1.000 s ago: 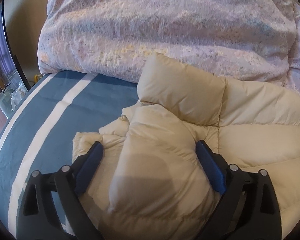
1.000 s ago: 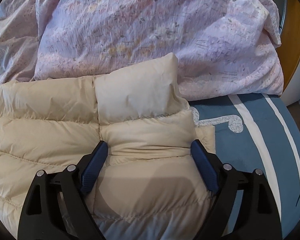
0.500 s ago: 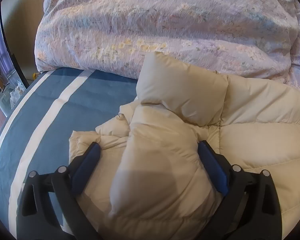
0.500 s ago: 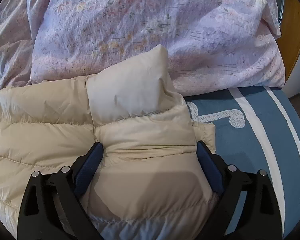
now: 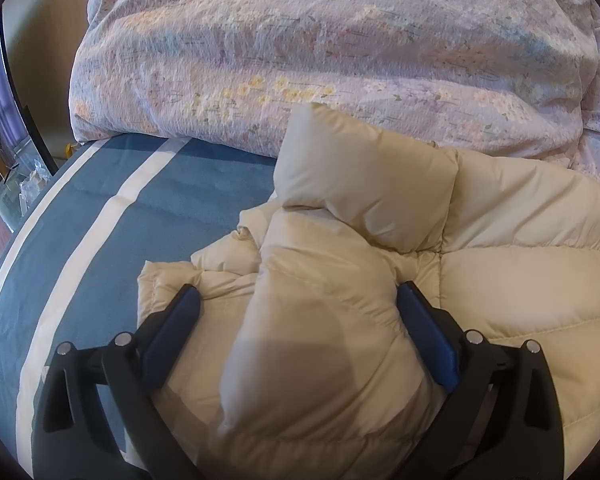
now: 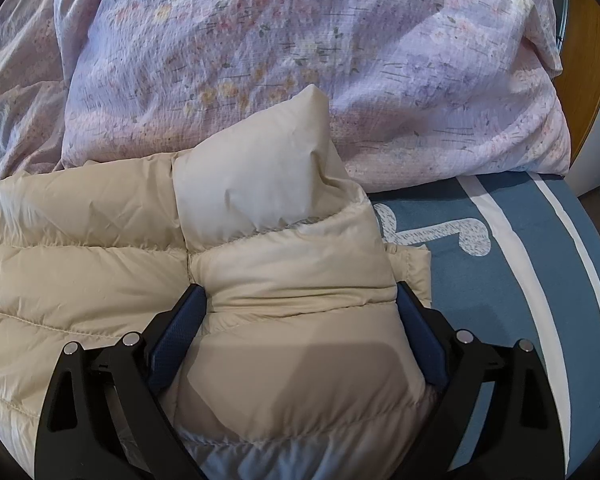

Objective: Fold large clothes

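Note:
A cream puffy down jacket (image 5: 500,264) lies on a blue bed sheet with white stripes (image 5: 100,248). In the left wrist view my left gripper (image 5: 298,296) is open wide, with a puffed fold of the jacket's left side bulging between its blue pads (image 5: 172,328). In the right wrist view the jacket (image 6: 80,248) fills the left and centre. My right gripper (image 6: 300,294) is open wide, with the jacket's right side bulging between its pads (image 6: 418,336). A padded sleeve or collar end (image 6: 260,164) stands up beyond each gripper.
A big heap of pink-lilac floral duvet (image 5: 320,48) (image 6: 320,52) lies right behind the jacket. The bed's left edge (image 5: 4,240) drops to a wooden floor and a dark cabinet. A wooden door (image 6: 584,80) stands at the right.
Both grippers have moved slightly forward over the jacket toward the duvet, which now looks nearer. Their jaws stay wide open around the same folds.

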### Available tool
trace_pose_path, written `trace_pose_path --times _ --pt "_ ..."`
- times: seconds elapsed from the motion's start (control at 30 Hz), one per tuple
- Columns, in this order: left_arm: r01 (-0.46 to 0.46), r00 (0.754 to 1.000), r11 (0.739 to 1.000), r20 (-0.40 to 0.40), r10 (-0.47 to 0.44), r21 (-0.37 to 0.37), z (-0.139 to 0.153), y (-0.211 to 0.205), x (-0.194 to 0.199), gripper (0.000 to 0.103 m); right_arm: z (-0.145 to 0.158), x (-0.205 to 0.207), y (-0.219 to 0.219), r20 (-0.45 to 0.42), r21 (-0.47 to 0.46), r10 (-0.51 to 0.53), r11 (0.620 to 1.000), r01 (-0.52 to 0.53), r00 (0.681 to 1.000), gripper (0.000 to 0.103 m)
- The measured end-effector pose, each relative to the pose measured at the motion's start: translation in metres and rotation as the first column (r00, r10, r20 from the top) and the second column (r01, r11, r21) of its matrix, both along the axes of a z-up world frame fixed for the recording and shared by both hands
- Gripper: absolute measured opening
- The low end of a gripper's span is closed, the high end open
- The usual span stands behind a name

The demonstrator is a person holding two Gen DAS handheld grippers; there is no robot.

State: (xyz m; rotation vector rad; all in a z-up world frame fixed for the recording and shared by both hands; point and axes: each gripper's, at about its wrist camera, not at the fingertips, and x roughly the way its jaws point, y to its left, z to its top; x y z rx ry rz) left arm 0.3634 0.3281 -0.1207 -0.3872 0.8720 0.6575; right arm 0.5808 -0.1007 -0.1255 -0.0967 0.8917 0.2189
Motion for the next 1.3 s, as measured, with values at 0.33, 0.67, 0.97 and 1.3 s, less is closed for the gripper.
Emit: trace_pose_path --times 0.33,0.67,0.97,1.3 --pt "-0.011 1.000 1.000 0.003 0.011 0.004 0.001 0.001 -0.002 0.099 -0.001 0.001 0.000 -0.010 0.006 -0.001 1.000 0.001 1.000 0.095" --pt "-0.012 0.994 0.992 0.105 0.025 -0.124 0.038 0.000 -0.103 0.099 0.034 -0.049 -0.074 -0.110 0.214 0.031 0.977 -0.007 0.993 0.097" --pt "0.027 0.994 0.955 0.111 0.006 -0.296 0.012 -0.003 -0.136 0.098 0.005 -0.066 -0.108 -0.244 0.369 0.077 0.929 0.020 0.967 0.096" --pt "0.075 0.982 0.917 0.189 0.000 -0.393 0.007 -0.019 -0.123 0.050 0.004 -0.076 -0.089 -0.270 0.482 0.169 0.876 -0.019 0.948 0.039"
